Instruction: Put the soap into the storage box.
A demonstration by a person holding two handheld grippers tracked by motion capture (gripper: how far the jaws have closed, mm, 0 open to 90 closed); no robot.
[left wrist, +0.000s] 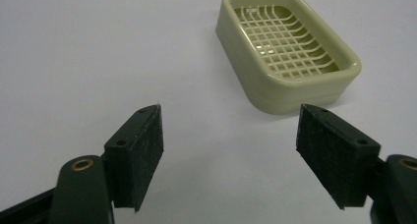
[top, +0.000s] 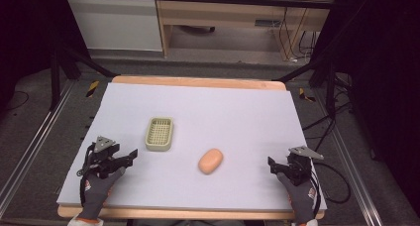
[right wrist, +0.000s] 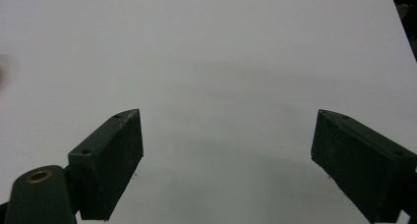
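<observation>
A pale green soap dish [top: 159, 134] with a grid bottom sits left of the table's middle; in the left gripper view the soap dish [left wrist: 287, 49] lies ahead and to the right of the jaws. An orange oval soap bar [top: 210, 160] lies on the white mat to the dish's right and nearer me. My left gripper [top: 130, 155] rests at the front left, open, with nothing between its jaws [left wrist: 230, 150]. My right gripper [top: 272, 165] rests at the front right, open and empty [right wrist: 227, 150], facing bare mat.
The white mat [top: 198, 107] covers a wooden table [top: 198, 82]. Beyond the far edge are a cabinet [top: 116, 23], a wooden shelf and cables on the floor. Dark frame posts stand at both sides.
</observation>
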